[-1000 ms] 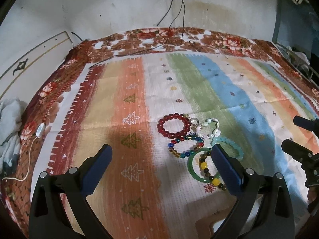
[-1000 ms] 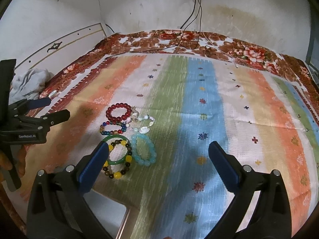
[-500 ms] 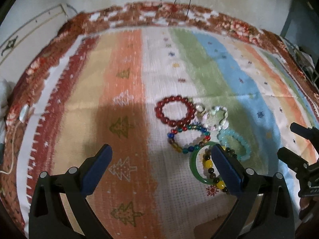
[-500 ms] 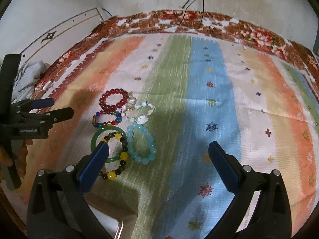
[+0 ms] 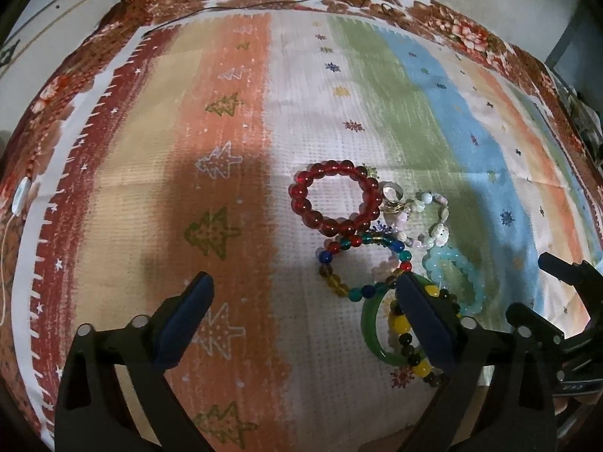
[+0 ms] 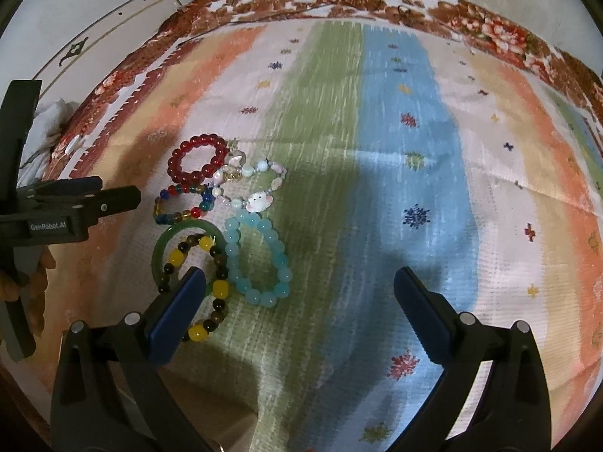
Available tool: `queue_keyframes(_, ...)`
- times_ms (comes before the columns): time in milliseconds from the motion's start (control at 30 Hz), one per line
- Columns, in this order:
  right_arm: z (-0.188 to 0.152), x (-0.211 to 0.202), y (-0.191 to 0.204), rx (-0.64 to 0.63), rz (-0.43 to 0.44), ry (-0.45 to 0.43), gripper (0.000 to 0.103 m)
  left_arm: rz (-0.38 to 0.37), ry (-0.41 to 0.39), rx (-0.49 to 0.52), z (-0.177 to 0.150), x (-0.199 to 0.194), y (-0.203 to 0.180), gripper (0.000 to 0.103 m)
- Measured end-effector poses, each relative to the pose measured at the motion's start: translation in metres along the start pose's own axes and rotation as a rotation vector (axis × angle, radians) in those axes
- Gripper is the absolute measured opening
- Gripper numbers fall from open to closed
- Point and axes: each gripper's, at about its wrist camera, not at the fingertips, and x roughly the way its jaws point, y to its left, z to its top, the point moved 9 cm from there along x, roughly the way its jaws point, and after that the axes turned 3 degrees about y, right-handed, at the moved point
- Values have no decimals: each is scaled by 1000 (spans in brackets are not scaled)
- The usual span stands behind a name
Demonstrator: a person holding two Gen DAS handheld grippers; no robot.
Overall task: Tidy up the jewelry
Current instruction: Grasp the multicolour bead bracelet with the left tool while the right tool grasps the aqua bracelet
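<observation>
L claw (image 5: 303, 316) closing w/ nothing between; R claw (image 6: 299, 307) gaping wide, empty, both hovering over bracelets (image 6: 222, 226).

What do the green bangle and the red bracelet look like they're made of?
Green bangle: one solid, smooth, glossy ring, so it looks like jade or glass; I cannot tell which. Red bracelet: round, translucent, shiny beads, probably glass or plastic.
</observation>
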Motion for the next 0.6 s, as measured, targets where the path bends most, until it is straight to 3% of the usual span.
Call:
queue_keyframes(167, 4, 11, 1, 16, 23, 36, 98, -45, 43, 10, 0, 9, -7, 80)
queue_keyframes(333, 5, 24, -2, 47, 38, 81, 87, -70, 80, 11, 0, 20, -10, 69)
queue_keyframes(433, 5, 30, -3, 54, 36, 98, 82, -72, 106, 0, 1, 28, -9, 58)
queue_keyframes(600, 6, 37, 0, 42, 42, 114, 74, -81, 114, 18, 2, 31, -11, 58)
